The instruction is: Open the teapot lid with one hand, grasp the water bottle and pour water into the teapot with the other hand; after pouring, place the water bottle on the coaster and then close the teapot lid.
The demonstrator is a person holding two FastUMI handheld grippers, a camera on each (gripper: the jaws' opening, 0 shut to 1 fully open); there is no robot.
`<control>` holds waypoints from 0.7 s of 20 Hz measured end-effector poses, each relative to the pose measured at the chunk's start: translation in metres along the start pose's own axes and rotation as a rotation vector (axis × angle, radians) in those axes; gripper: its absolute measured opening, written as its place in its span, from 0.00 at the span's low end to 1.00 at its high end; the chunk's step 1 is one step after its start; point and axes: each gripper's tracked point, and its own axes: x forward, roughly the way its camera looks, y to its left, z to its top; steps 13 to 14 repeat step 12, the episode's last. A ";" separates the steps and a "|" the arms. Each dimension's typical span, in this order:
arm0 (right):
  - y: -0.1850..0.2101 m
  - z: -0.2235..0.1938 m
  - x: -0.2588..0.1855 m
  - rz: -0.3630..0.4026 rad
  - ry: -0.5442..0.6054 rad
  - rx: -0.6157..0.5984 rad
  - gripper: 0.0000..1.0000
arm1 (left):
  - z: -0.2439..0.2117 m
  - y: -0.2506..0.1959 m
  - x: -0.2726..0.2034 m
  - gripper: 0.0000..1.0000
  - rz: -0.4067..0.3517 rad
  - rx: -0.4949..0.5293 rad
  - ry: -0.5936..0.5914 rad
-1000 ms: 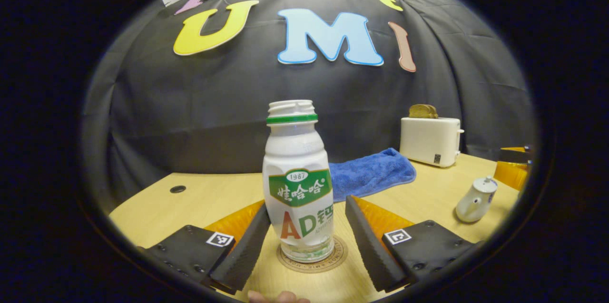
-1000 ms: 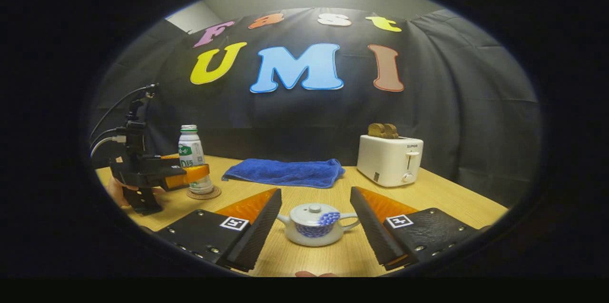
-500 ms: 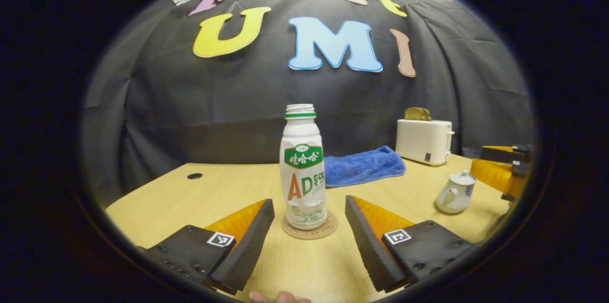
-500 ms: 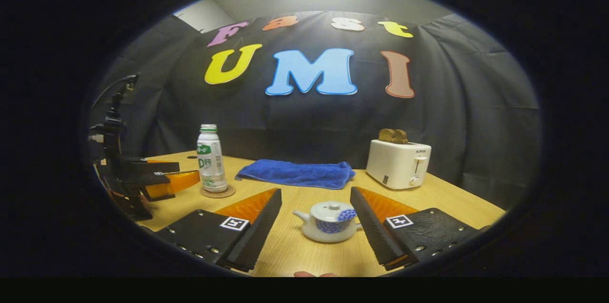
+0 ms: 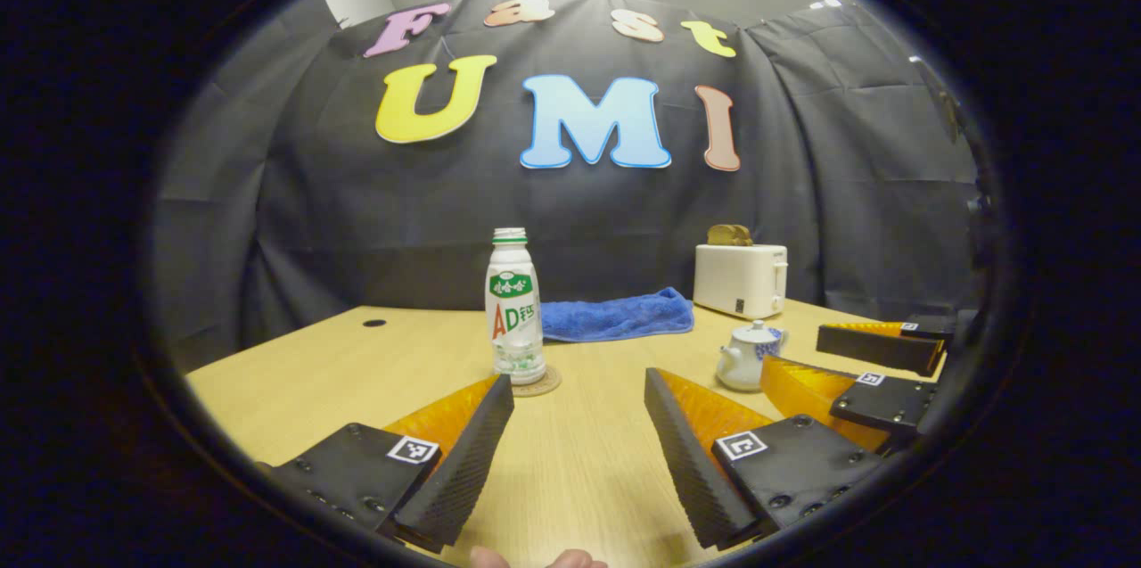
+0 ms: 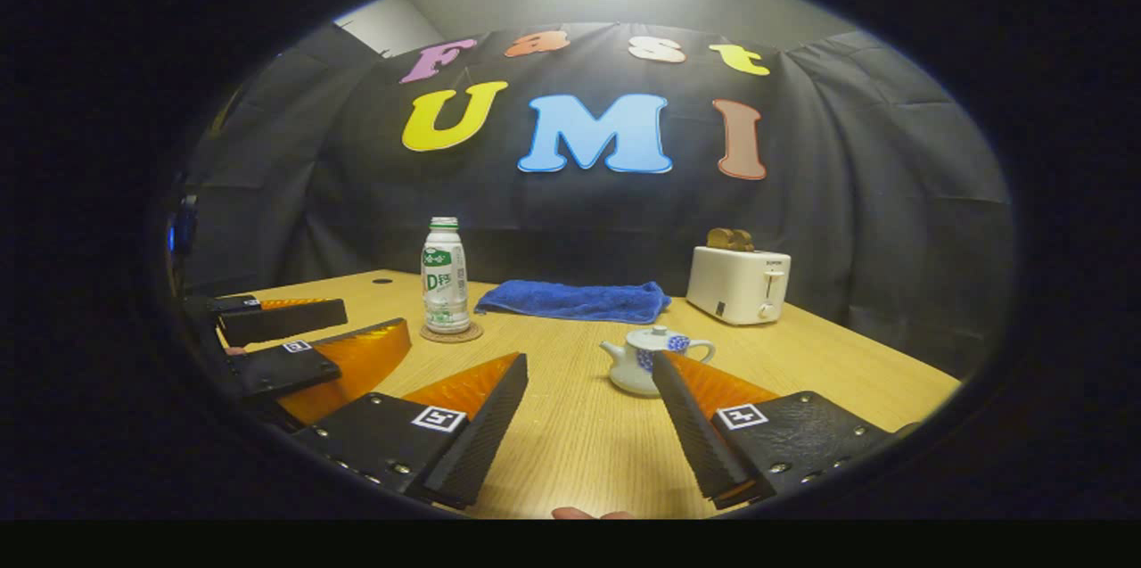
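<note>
Left gripper view, near to far: a fingertip (image 5: 535, 559) pokes in at the bottom edge, mostly cut off. Left tongs (image 5: 579, 439) spread wide apart w/ nothing between them but bare table (image 5: 312, 372); outer ends of both fingers run off the round edge. Just beyond the left finger's tip stands the water bottle (image 5: 514, 318), upright on the coaster (image 5: 545, 382), cap off, neck open. Coaster mostly hidden under the bottle, only its front-right rim shows. To the right, right tongs (image 5: 824, 354) come in from the side, also spread; their rear is lost in the dark edge. The nearer finger covers the lower right of the teapot (image 5: 744, 356), so the handle side is hard to read. Lid (image 5: 753, 333) sits on the pot. Farther back: blue towel (image 5: 619, 316) lying flat, then a white toaster (image 5: 740, 280) w/ toast (image 5: 729, 234) sticking out the top.

Right gripper view: right tongs (image 6: 584, 421) apart, holding nothing. Teapot (image 6: 644, 360) sits on the table just past the right finger's tip, which overlaps its lower right; spout points left, lid (image 6: 657, 335) on. Left tongs (image 6: 357, 332) enter from the left, apart, well short of the bottle; whatever holds them is lost in the dark. Water bottle (image 6: 445, 275) on coaster (image 6: 451, 333) farther back-left, well apart from the teapot. Towel (image 6: 575, 300) and toaster (image 6: 737, 284) at the back by the wall.
</note>
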 end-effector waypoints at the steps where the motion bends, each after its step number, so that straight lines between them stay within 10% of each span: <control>1: 0.005 -0.001 -0.006 0.008 -0.014 0.015 0.87 | 0.002 -0.003 -0.005 1.00 0.011 -0.011 -0.011; 14: -0.006 0.002 -0.019 -0.026 -0.043 0.079 0.95 | 0.003 -0.018 -0.025 1.00 0.005 -0.007 -0.030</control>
